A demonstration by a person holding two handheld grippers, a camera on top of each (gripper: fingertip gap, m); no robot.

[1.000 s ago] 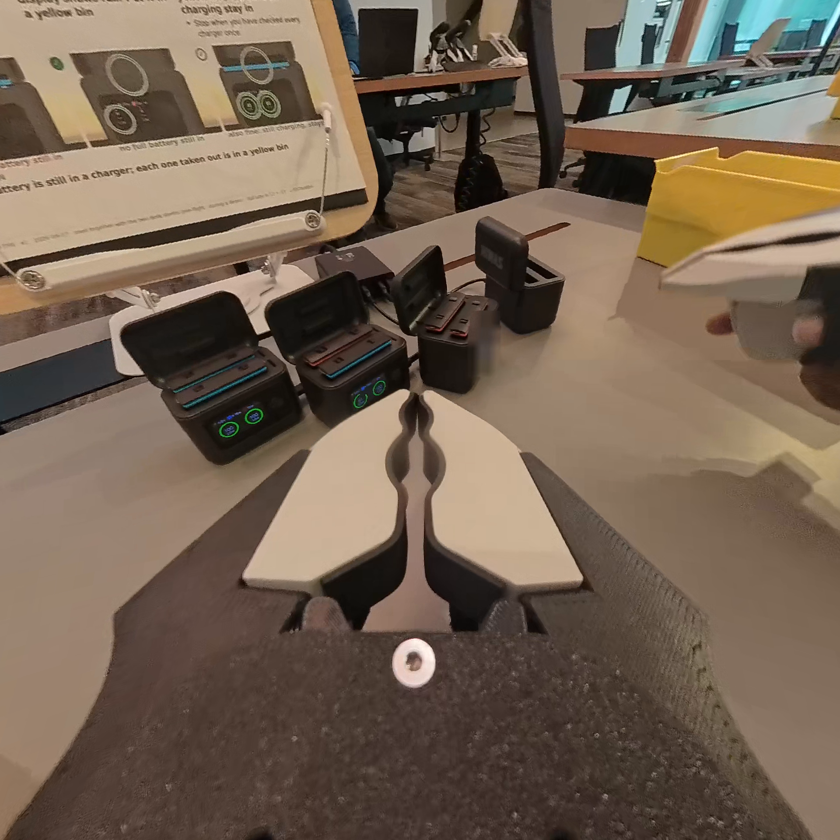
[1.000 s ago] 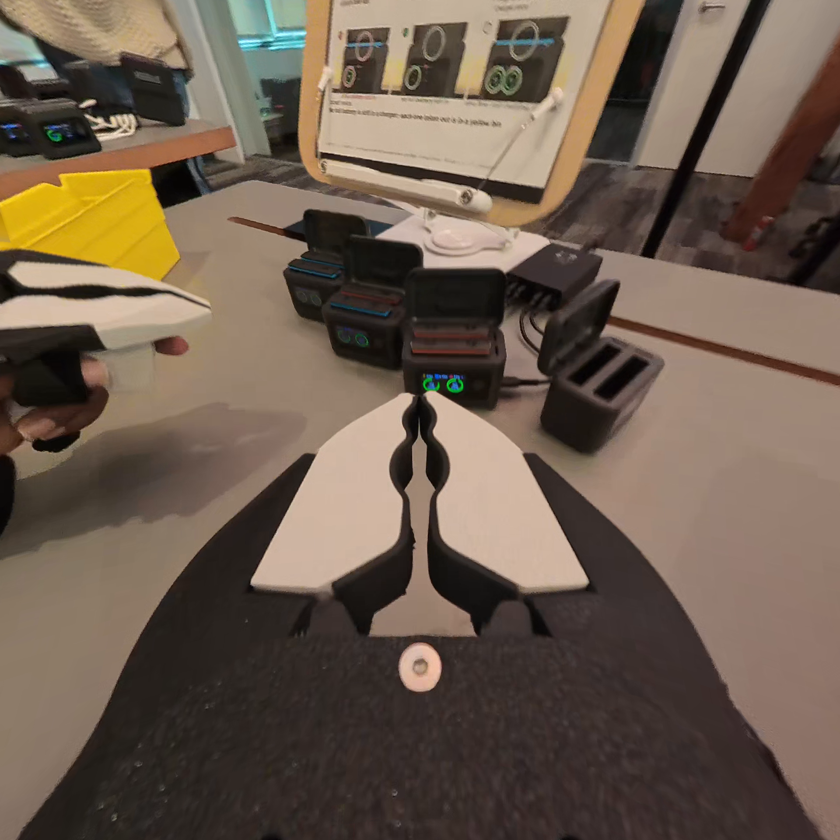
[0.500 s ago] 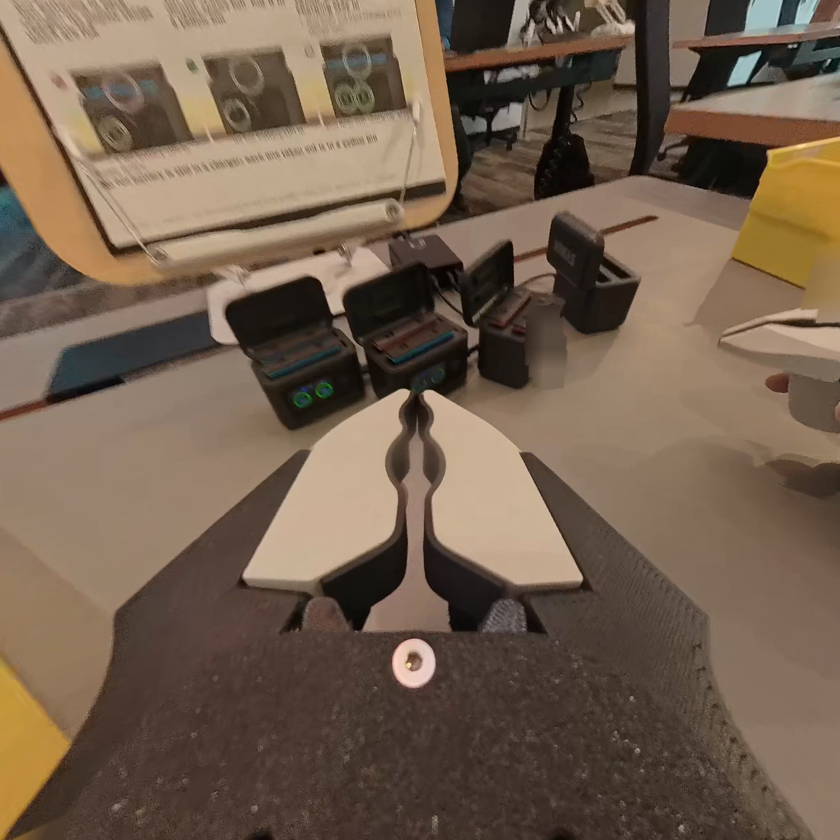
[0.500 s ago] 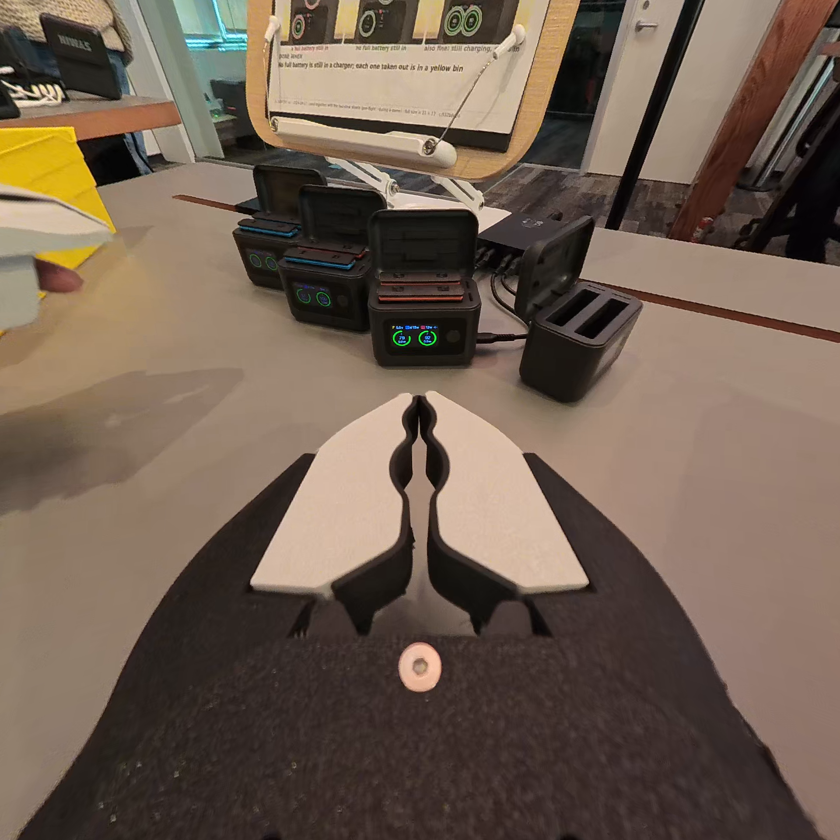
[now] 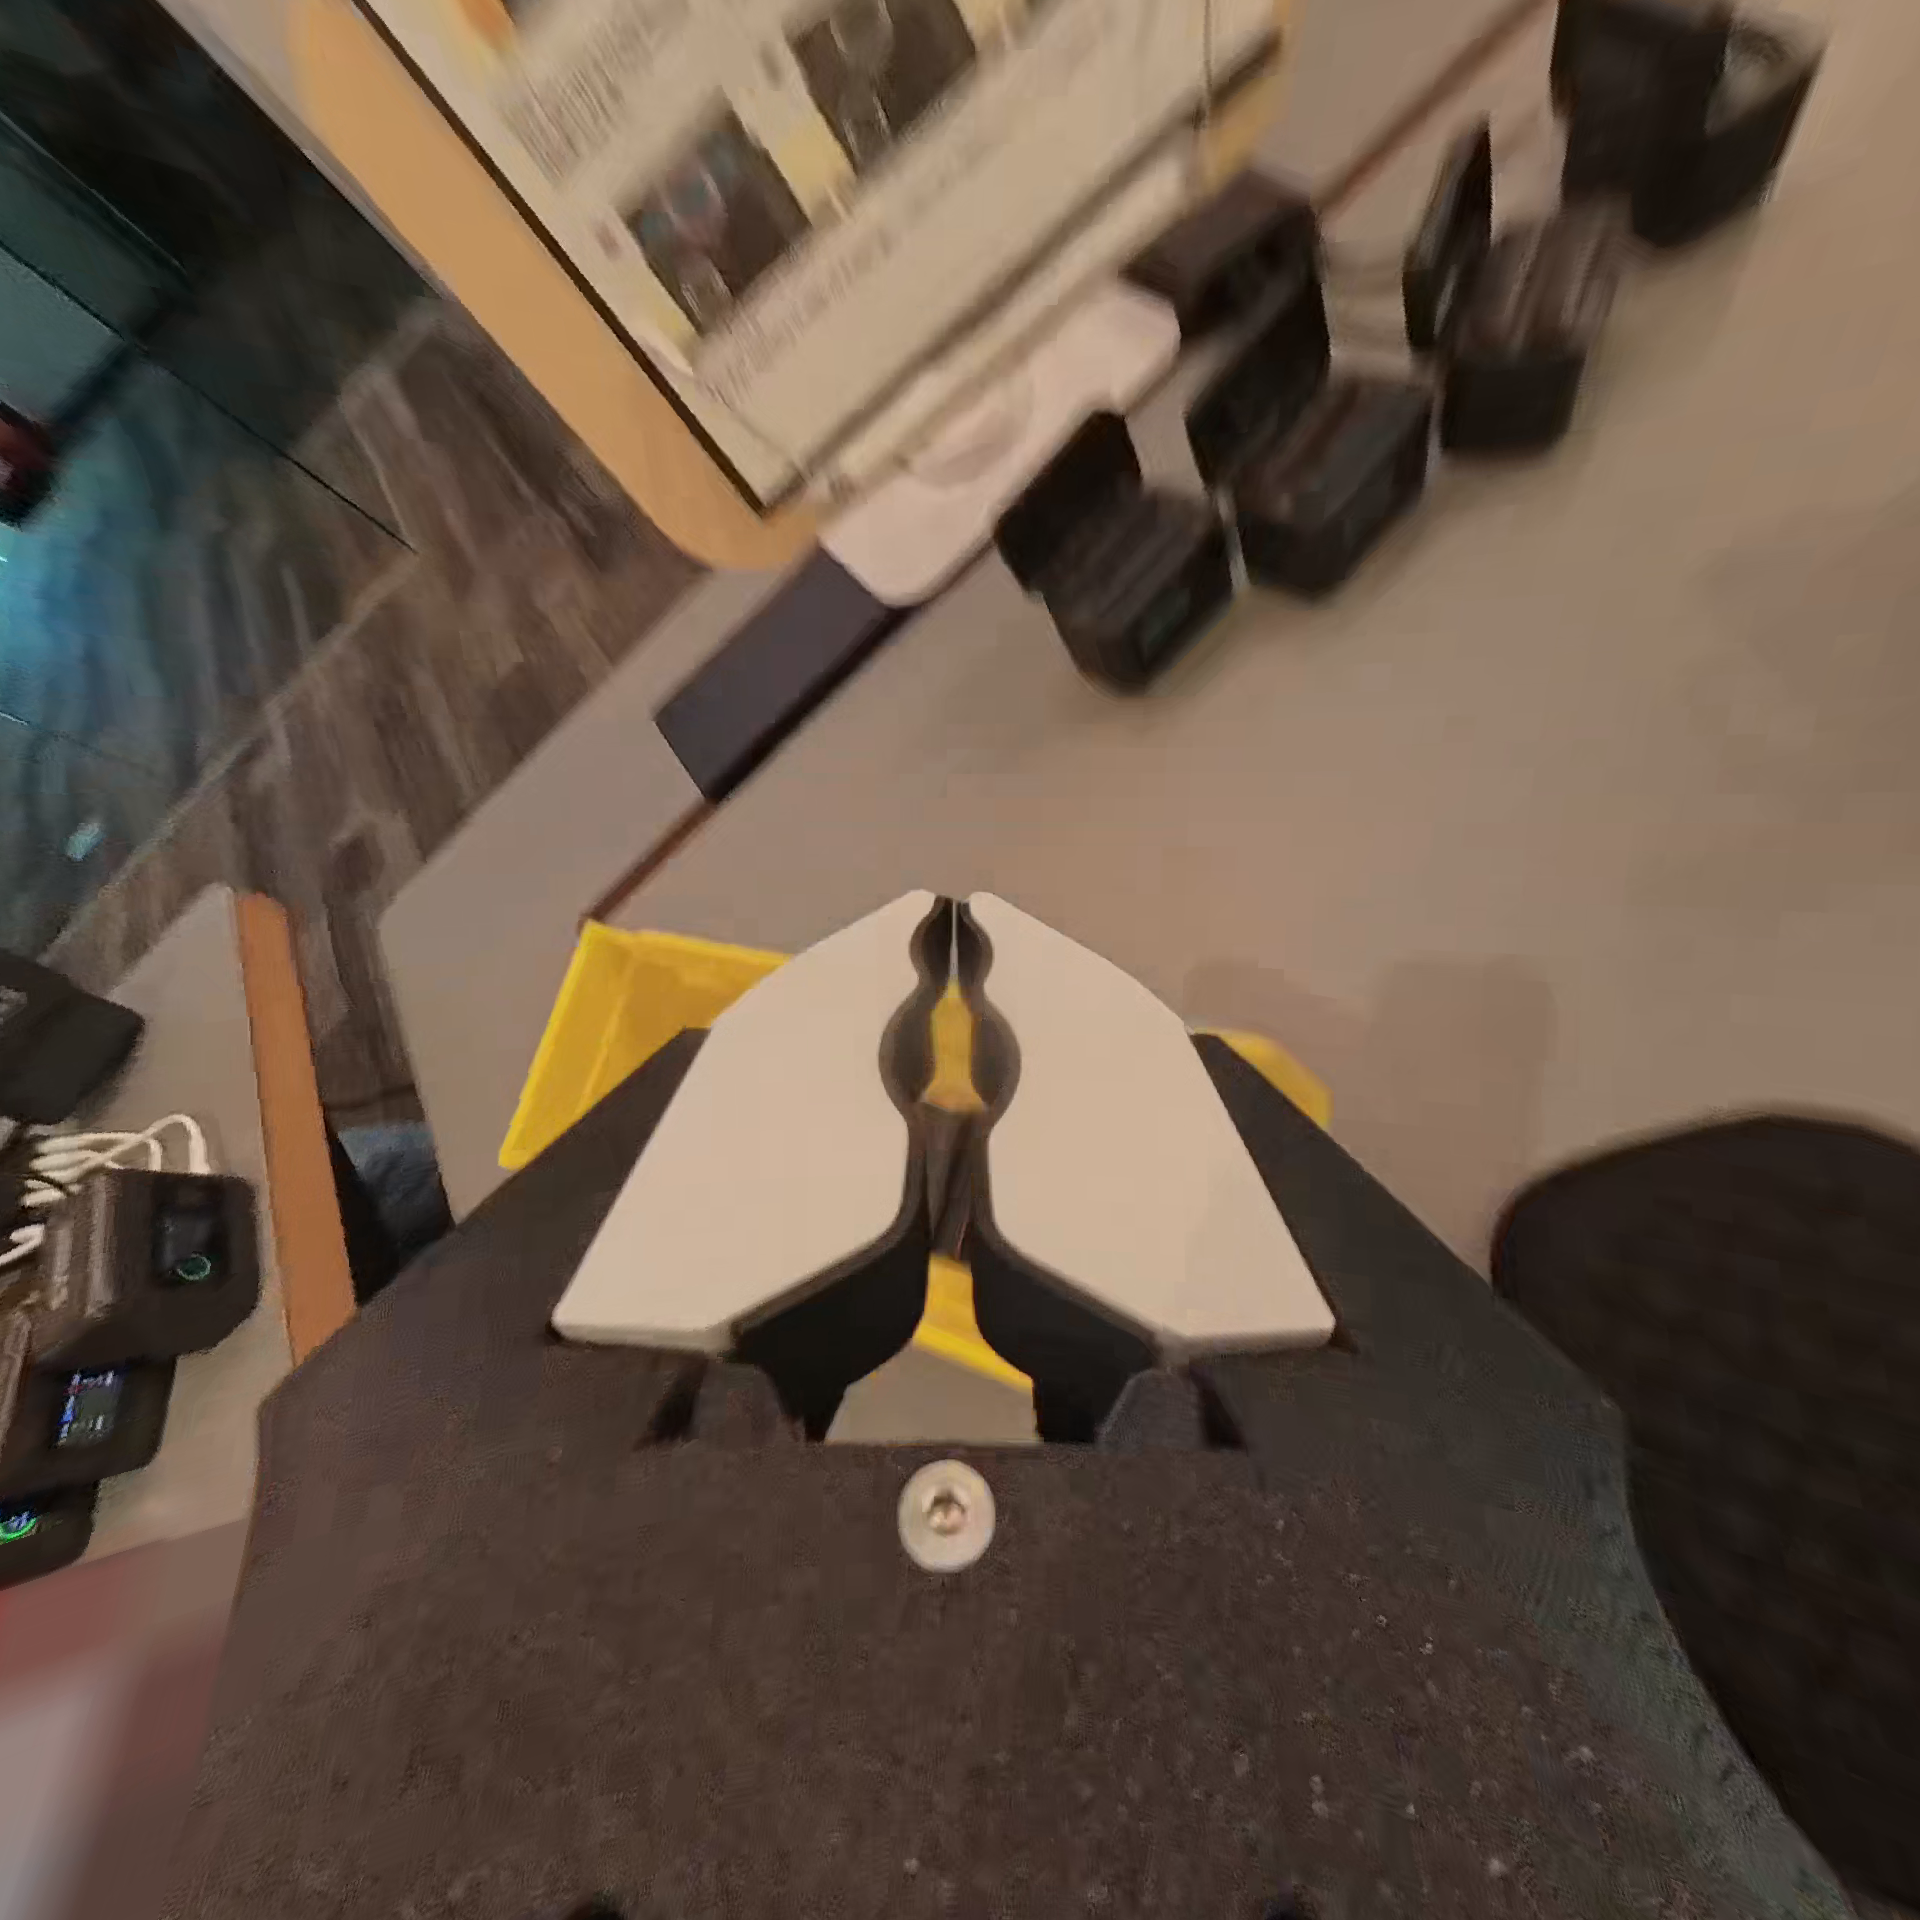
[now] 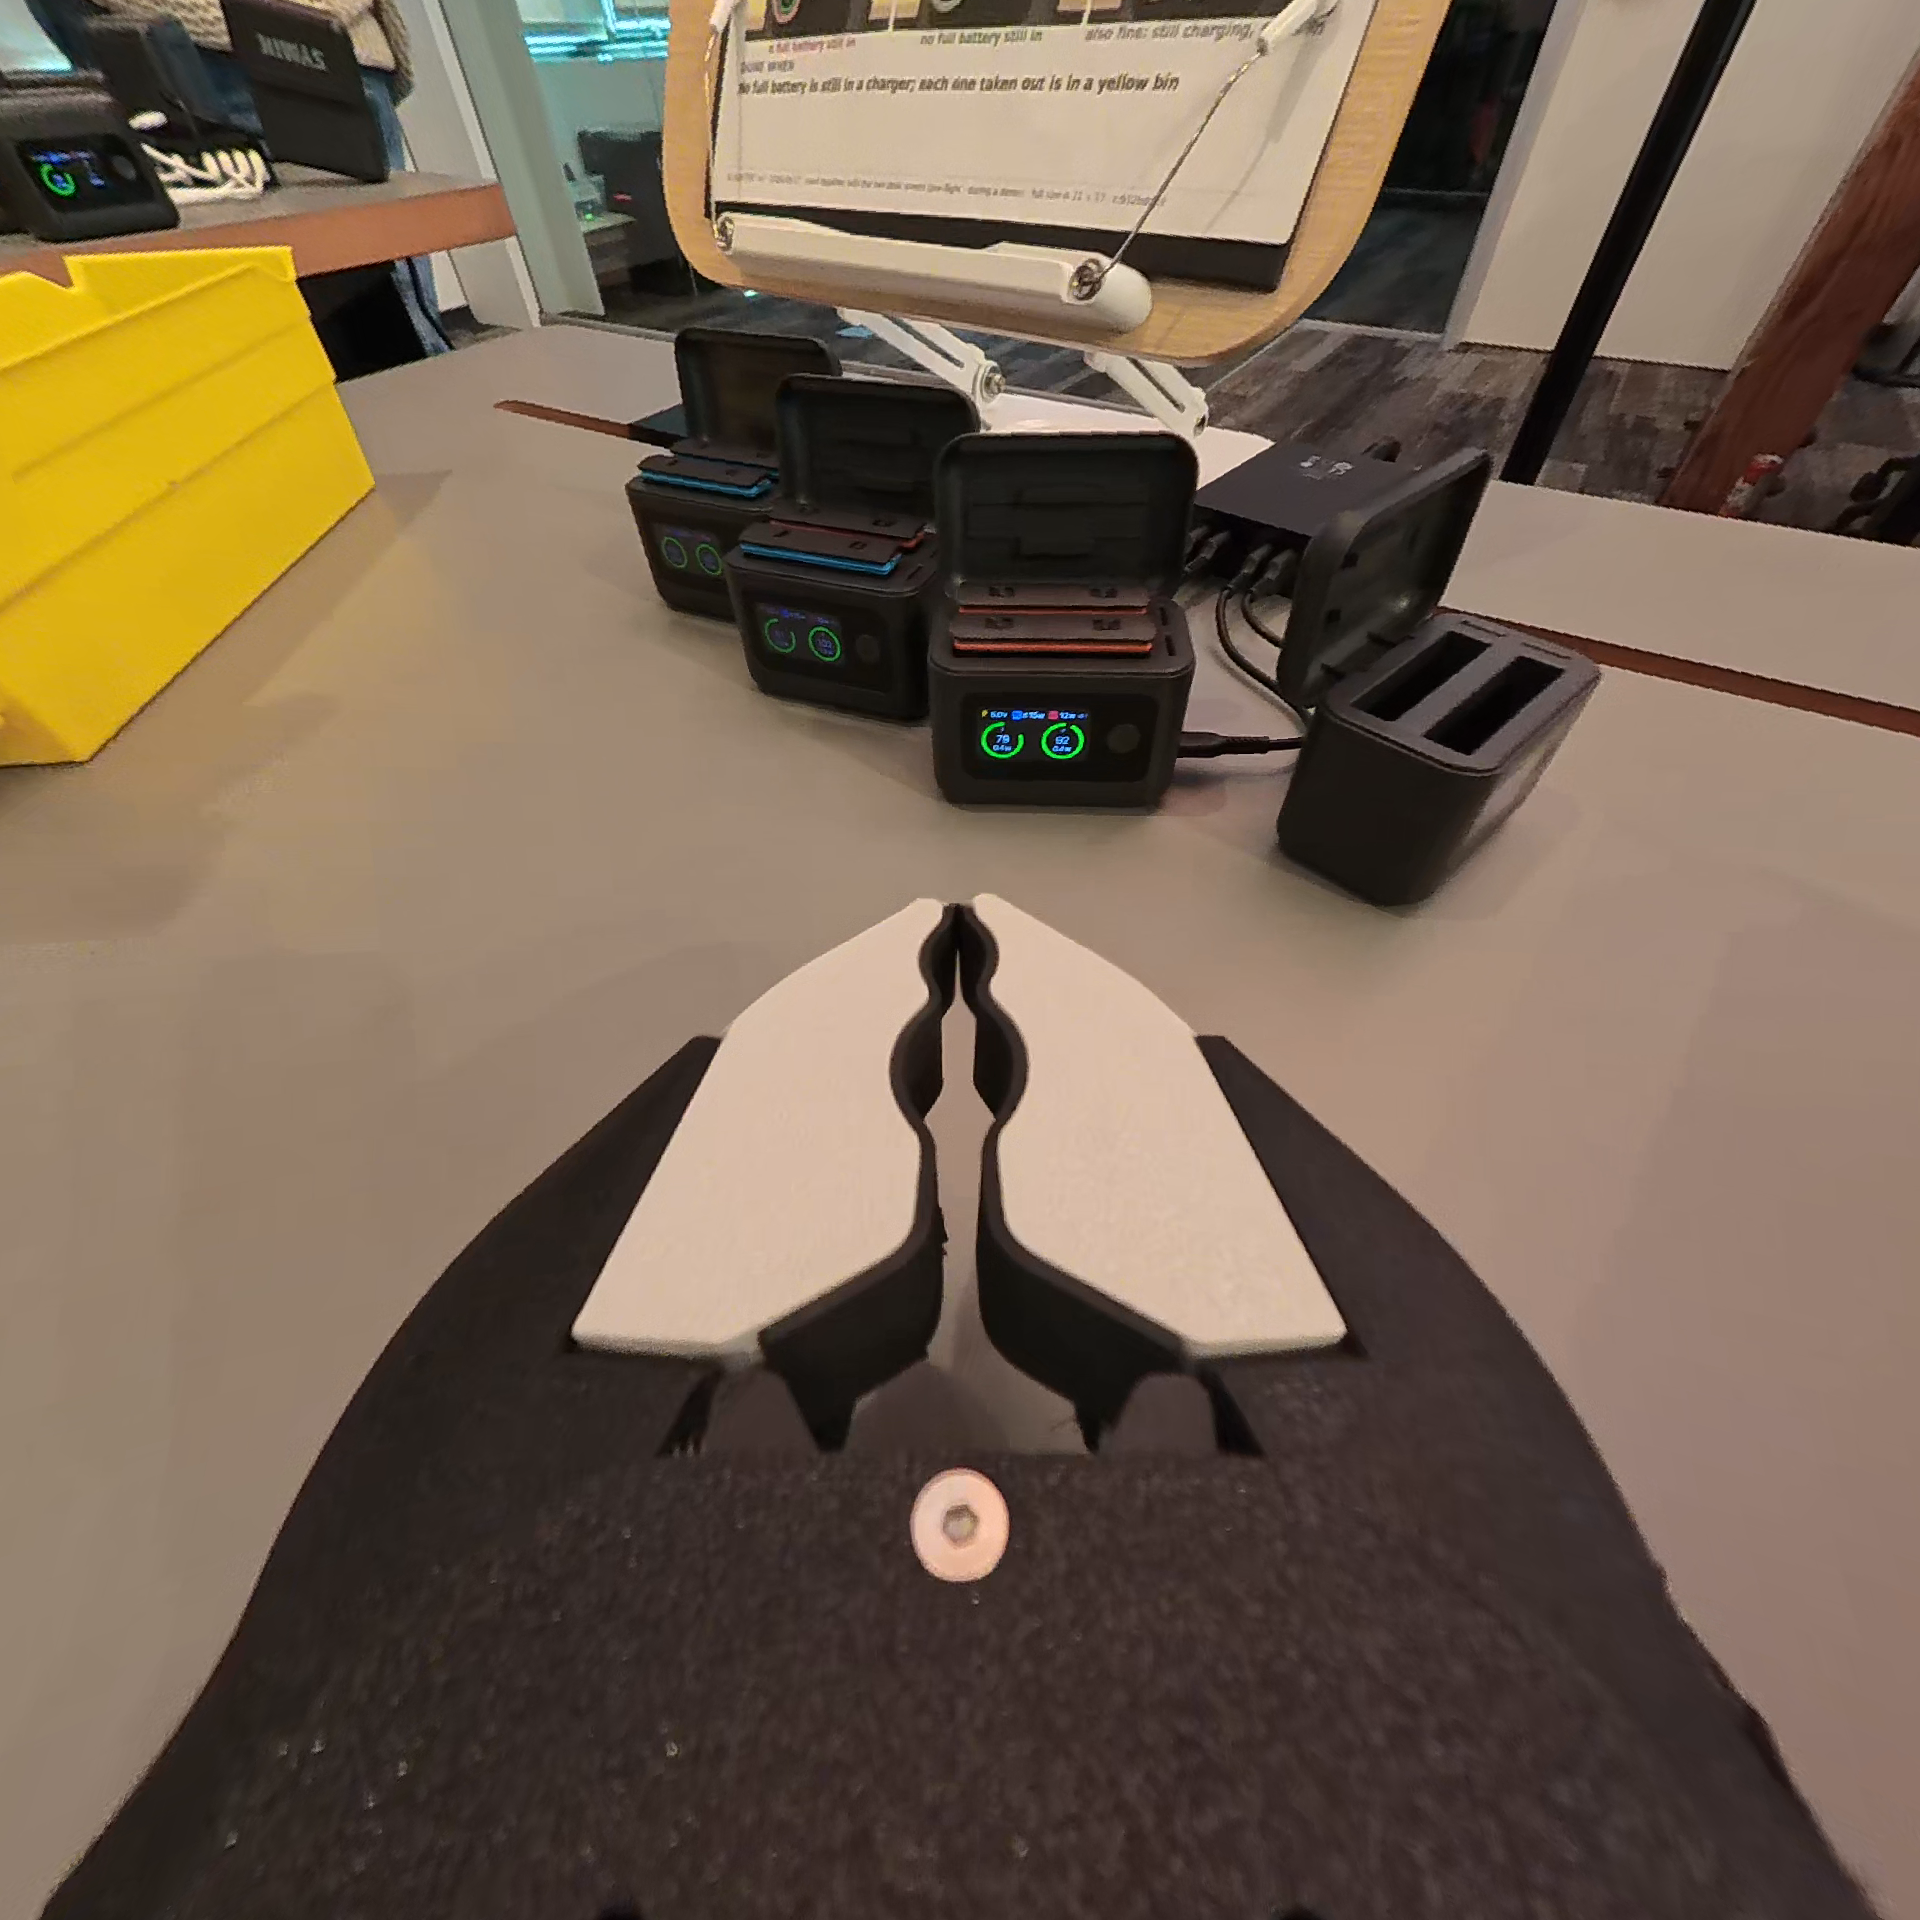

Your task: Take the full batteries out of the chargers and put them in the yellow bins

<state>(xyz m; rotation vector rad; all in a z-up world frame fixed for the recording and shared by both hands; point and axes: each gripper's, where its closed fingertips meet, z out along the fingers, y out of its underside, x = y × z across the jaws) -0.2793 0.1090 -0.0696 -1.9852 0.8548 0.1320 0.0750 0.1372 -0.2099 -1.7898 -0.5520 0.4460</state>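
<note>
The left gripper and right gripper are pressed together, empty; lettering is borne by the paper instruction sheet behind four black chargers.

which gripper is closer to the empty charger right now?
Right. The right gripper faces the empty charger just ahead-right; the left gripper hovers over a yellow bin, chargers far off.

A wooden-framed instruction board on a white stand overhangs the grey table.
</note>
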